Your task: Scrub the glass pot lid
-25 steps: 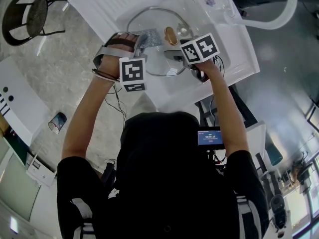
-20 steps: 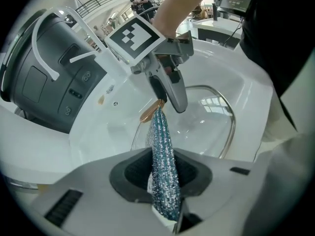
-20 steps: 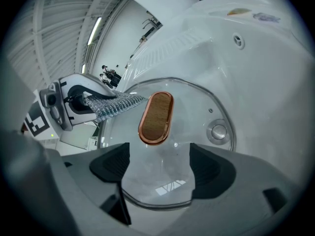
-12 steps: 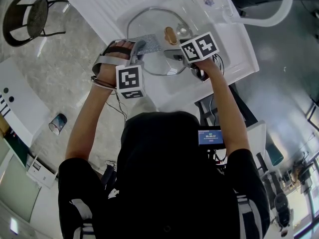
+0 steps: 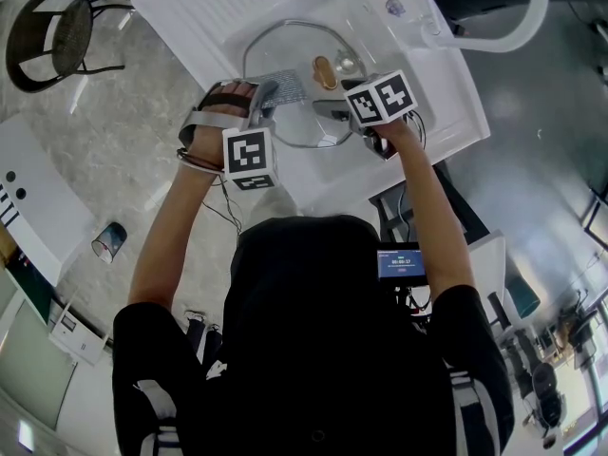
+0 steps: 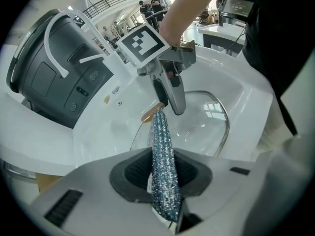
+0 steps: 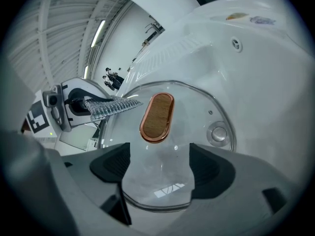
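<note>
The glass pot lid (image 5: 285, 126) lies in the white sink (image 5: 432, 93), its brown oval handle (image 5: 325, 67) facing up. My left gripper (image 5: 269, 91) is shut on a glittery teal scrub pad (image 6: 162, 151), whose free end reaches the lid's left part near the handle (image 6: 150, 113). My right gripper (image 5: 331, 110) is at the lid's near rim. In the right gripper view its jaws stand apart, with the lid's glass (image 7: 197, 132) and rim showing in the gap of my right gripper (image 7: 160, 168). There the scrub pad (image 7: 110, 107) hovers left of the handle (image 7: 157, 117).
A small metal vent knob (image 7: 218, 133) sits on the lid right of the handle. The ribbed drainboard (image 5: 209, 8) lies left of the basin, and an overflow hole (image 7: 236, 44) is in the far wall. A black chair (image 5: 57, 27) stands on the floor at far left.
My left gripper with the scrub pad has shifted slightly back toward me and to the left over the lid. The right gripper and the lid have stayed almost in place.
</note>
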Demonstrator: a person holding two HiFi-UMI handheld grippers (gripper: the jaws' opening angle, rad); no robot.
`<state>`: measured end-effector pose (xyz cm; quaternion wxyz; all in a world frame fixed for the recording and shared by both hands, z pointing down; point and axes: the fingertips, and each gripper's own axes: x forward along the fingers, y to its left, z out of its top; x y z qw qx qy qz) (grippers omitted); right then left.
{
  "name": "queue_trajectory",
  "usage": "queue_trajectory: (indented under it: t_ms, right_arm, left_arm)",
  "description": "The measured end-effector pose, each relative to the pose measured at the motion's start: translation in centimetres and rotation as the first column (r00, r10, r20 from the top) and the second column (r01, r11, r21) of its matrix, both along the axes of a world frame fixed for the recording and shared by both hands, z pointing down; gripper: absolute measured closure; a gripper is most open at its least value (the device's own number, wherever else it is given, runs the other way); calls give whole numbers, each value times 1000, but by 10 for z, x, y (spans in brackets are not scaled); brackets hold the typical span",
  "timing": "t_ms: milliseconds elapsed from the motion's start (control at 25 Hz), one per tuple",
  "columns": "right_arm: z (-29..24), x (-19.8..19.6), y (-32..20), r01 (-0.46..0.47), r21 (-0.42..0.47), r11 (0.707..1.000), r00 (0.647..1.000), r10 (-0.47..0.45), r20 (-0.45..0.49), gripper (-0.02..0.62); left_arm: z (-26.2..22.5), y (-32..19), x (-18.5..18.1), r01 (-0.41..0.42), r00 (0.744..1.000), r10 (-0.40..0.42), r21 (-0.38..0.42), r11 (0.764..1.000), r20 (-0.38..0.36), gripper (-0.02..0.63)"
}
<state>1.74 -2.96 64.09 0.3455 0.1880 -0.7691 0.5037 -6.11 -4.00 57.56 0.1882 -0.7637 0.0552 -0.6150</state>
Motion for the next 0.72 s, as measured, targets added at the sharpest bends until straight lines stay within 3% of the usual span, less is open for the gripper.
queue_trajectory:
  t_ms: [240, 480, 720]
  right_arm:
    - [-5, 0, 7, 33, 21, 999, 999, -33, 12, 232]
    - [-19, 12, 12, 39, 35, 999, 999, -38, -23, 235]
    - [-42, 24, 10, 40, 115, 993, 995, -29, -93, 308]
  left_arm:
    - [-5, -3, 0, 38, 999, -38, 6, 999, -37, 531]
    - [-21, -4, 1, 127, 986, -128, -17, 992, -103, 531]
    - [-43, -2, 4, 197, 962, -201, -37, 980, -186, 531]
